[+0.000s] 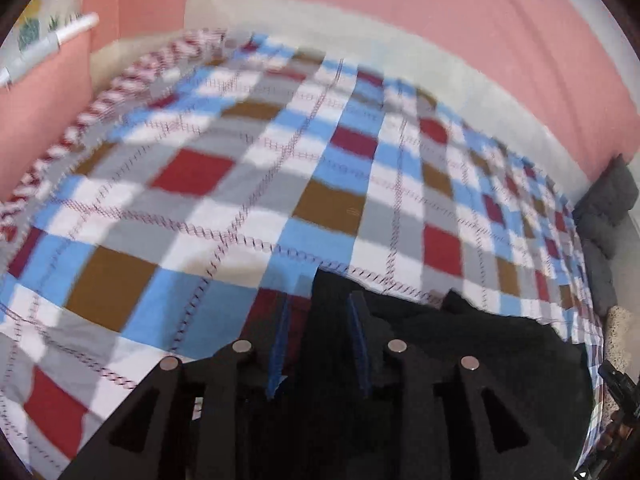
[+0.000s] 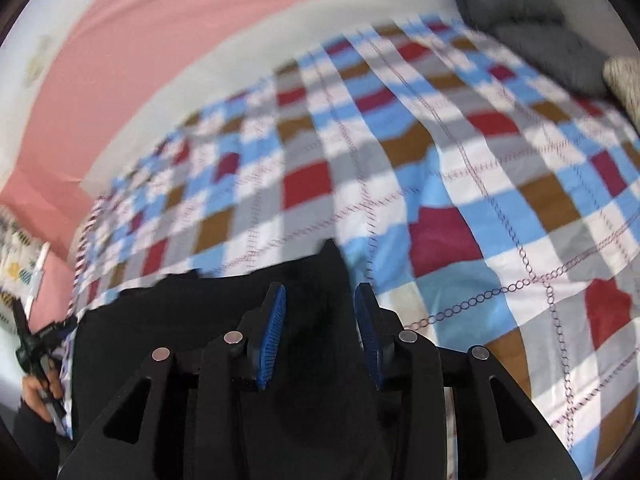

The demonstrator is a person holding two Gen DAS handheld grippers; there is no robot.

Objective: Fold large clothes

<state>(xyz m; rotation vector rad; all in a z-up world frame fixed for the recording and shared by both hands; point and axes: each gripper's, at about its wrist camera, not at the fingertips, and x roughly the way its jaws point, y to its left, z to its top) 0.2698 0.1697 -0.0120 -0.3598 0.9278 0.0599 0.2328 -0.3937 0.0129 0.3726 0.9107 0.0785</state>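
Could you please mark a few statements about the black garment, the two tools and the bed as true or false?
1. The garment is black. True.
2. It lies on a plain white sheet. False: the bedspread is checked in blue, red, brown, grey and white.
3. Black cloth sits between the fingers of the right tool. True.
4. The left tool hovers over bare bedspread, away from the garment. False: black cloth sits between its fingers too.
5. The wall behind the bed is green. False: it is pink.
6. A dark grey cushion lies at the bed's edge. True.
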